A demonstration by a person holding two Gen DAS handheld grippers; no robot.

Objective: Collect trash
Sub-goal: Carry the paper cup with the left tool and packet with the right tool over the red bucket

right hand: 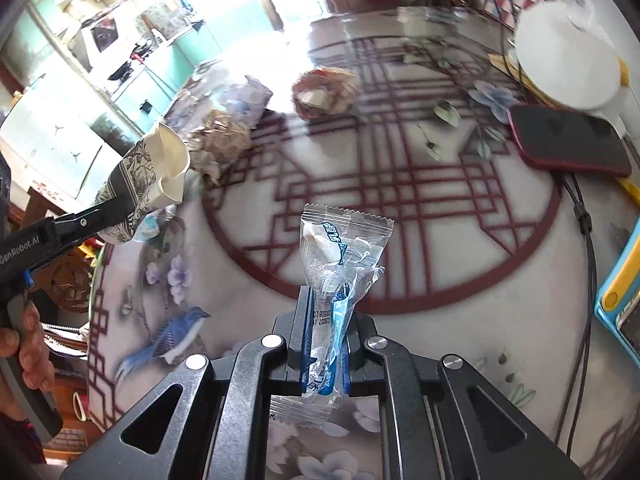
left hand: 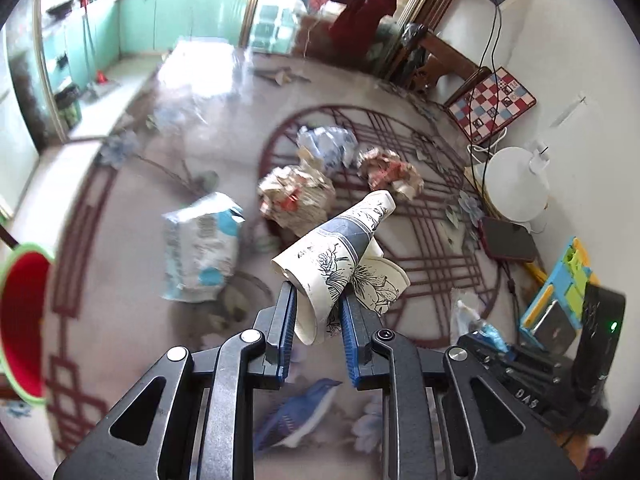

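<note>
Patterned table (left hand: 420, 248), paper cups (left hand: 340, 248) (crushed) in left hand-held gripper (left hand: 318, 300)

A lived-in home: a round table (left hand: 132, 240) printed with red lattice, flowers and a blue bird fills the centre of both views. At upper left of the left wrist view, a doorway opens onto a kitchen with mint-green cabinets (left hand: 180, 20). Clothes (left hand: 372, 4) hang at the top centre, beside a wooden chair (left hand: 444, 60) with a checkered cushion (left hand: 492, 100). A phone (right hand: 568, 140), charging cables (left hand: 486, 60) and a white lamp base (left hand: 516, 180) crowd the right edge. A white refrigerator (right hand: 52, 140) stands at the left of the right wrist view.
</note>
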